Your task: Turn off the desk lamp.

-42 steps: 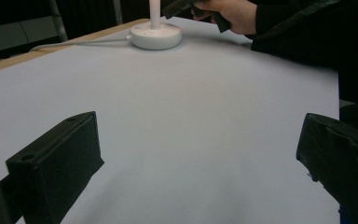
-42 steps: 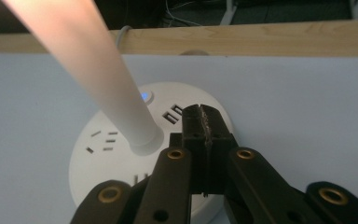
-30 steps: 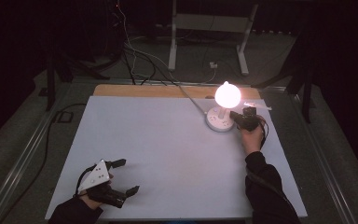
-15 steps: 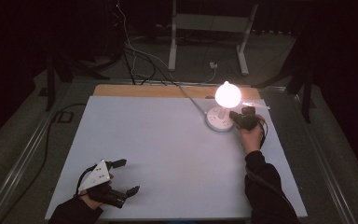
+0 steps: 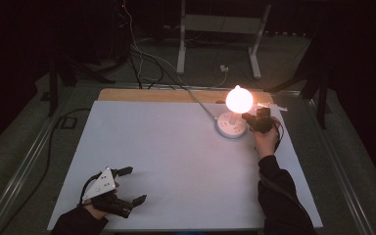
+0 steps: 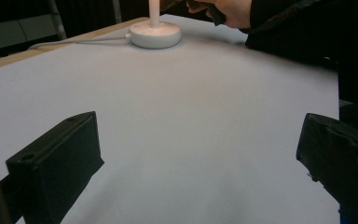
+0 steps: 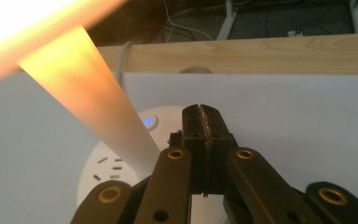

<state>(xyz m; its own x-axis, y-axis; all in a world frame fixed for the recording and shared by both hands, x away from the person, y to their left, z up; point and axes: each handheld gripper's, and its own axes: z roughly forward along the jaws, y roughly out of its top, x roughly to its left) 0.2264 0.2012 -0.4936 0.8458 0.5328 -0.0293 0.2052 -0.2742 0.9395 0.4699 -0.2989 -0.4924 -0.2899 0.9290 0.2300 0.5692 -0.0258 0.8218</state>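
My right tool (image 7: 203,113) has its jaws together, hovering over the lamp base (image 7: 121,168) — I'd press the blue-lit button (image 7: 148,121) gently, straight down; left tool (image 6: 200,154), jaws apart, idles.

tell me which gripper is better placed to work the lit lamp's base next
Right. The right gripper, jaws shut, sits beside the base; the left gripper rests open at the near edge, far off.

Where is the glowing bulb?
In the high view, the bulb stands on its round white base at the table's far right, beside the right hand-held gripper.
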